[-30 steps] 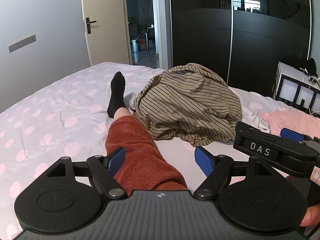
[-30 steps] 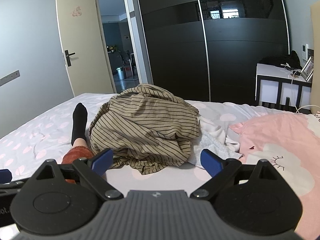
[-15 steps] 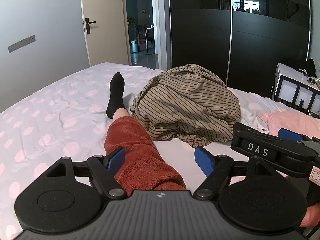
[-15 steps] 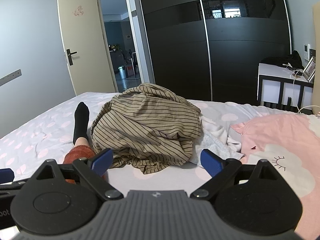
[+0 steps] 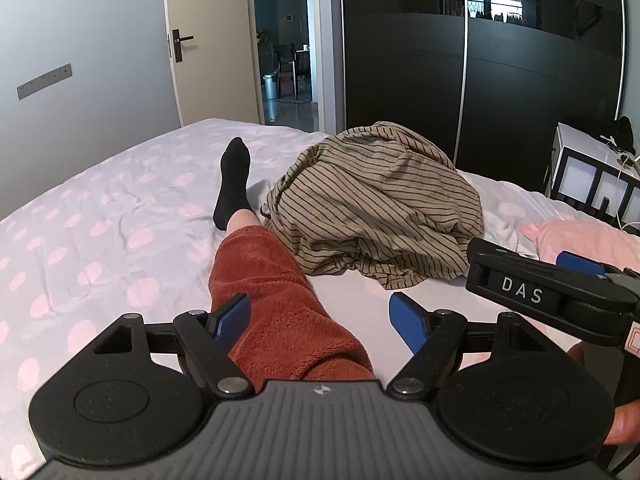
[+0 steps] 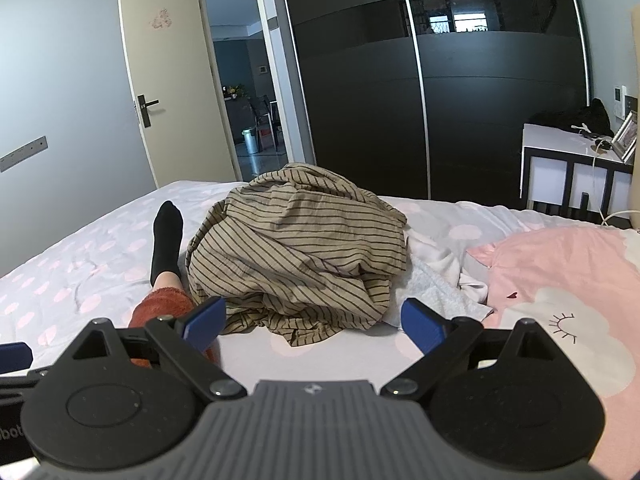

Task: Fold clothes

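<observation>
A striped beige garment (image 6: 296,248) sits heaped on a bed (image 5: 100,232) covered by a pink-dotted sheet, ahead of two hand-held grippers, neither of which touches it. The left gripper (image 5: 320,316) has its blue fingers (image 5: 230,318) spread apart with nothing between them but the person's leg, clad in rust-coloured fleece trousers (image 5: 280,312), which lies beneath and beyond them. The right gripper (image 6: 314,320) is likewise spread wide and empty, its fingers (image 6: 424,326) framing the near hem of the garment, which lies just past the tips. From the left gripper, the heap lies ahead and to the right of the fingers, well apart. A black-socked foot (image 5: 234,180) rests left of the pile; white and pale grey cloth (image 6: 440,276) peeks out on its far right side, next to a pink pillow (image 6: 560,288).

Folding appears not to have begun: the step in hand looks like the approach to the pile. The next move likely calls for both grippers to advance, close on separate edges of the striped fabric, and lift it to spread it flat on the bed.
</observation>
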`<state>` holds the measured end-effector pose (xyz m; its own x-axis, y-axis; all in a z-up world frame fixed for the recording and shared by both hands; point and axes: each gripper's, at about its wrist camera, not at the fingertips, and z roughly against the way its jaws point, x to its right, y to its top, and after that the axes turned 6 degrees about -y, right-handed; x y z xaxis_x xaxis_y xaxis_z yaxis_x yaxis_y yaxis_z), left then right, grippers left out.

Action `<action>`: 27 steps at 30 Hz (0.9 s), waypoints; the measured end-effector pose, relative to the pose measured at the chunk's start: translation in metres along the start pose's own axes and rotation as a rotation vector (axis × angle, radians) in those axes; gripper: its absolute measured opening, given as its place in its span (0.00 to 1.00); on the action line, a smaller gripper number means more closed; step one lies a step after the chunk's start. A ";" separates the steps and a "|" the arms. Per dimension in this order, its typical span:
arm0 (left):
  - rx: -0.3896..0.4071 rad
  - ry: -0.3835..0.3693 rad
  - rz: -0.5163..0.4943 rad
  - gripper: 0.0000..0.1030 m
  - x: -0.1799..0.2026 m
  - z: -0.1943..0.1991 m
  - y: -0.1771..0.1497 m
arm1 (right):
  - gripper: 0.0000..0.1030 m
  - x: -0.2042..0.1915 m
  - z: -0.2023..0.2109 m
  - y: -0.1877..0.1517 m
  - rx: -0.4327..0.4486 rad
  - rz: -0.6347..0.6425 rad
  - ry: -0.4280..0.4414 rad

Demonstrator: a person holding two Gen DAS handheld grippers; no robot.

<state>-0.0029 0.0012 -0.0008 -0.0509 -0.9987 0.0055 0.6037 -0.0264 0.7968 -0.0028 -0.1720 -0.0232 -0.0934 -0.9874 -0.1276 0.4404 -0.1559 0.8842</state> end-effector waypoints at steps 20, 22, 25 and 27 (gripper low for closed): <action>-0.089 0.002 0.018 0.87 -0.050 -0.048 0.024 | 0.92 -0.018 -0.101 0.044 0.016 0.251 0.116; -0.094 0.008 0.040 0.87 -0.063 -0.054 0.026 | 0.92 -0.021 -0.129 0.052 0.013 0.282 0.112; -0.107 0.021 0.071 0.87 -0.081 -0.064 0.030 | 0.93 -0.028 -0.175 0.064 0.012 0.323 0.091; -0.116 0.032 0.091 0.87 -0.095 -0.070 0.031 | 0.93 -0.033 -0.205 0.073 0.018 0.339 0.097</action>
<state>0.0766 0.0920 -0.0190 0.0329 -0.9980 0.0539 0.6925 0.0617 0.7188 0.2154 -0.1559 -0.0462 0.1410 -0.9810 0.1335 0.4157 0.1810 0.8913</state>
